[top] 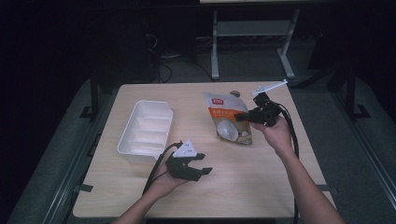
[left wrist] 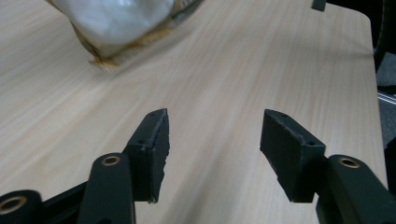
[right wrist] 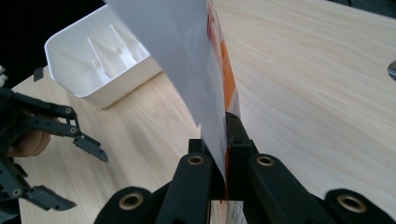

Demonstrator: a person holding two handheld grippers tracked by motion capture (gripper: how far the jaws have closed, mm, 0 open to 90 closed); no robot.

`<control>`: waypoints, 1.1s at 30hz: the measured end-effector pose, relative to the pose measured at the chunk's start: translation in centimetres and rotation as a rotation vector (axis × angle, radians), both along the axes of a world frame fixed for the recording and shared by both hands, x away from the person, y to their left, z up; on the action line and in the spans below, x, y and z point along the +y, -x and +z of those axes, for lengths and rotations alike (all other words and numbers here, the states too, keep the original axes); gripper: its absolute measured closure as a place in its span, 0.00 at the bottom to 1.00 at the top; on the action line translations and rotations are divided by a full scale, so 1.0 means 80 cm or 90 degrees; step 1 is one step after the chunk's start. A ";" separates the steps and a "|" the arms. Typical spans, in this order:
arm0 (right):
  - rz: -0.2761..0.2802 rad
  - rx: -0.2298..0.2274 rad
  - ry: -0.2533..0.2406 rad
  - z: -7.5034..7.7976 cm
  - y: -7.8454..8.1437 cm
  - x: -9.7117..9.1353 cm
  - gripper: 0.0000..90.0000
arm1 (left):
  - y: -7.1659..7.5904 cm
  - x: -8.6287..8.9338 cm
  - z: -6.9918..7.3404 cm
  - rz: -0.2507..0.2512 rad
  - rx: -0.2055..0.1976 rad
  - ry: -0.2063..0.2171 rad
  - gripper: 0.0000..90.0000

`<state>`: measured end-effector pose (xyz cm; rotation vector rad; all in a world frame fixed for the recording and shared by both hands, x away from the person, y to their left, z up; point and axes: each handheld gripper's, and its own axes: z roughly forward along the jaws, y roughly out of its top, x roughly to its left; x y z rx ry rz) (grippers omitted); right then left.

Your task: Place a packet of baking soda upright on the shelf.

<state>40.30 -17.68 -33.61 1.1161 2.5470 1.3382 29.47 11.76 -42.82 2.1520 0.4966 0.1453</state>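
- The table (top: 261, 186) is pale wood-grain laminate, smooth and flat — a slick top on which a dropped thing could slide.
- The tray (top: 145, 127), at the left, is white moulded plastic, rectangular with ridged dividers inside; it sits well apart from the pouch.
- The pouch (top: 227, 122) hangs right of centre, a glossy, floppy foil bag with orange print and a white back. Gripped by one edge only, it could slip out or swing as it lifts, I judge.
- The right gripper (right wrist: 226, 154) has its jaws pinched tight on the pouch's thin edge.
- The left gripper (left wrist: 214, 140), near the front, stands with jaws wide apart, nothing between them.
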 end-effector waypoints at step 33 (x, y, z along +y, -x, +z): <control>0.095 -0.025 -0.041 0.039 -0.052 0.135 1.00 | 0.023 0.027 -0.020 -0.021 -0.023 0.002 0.31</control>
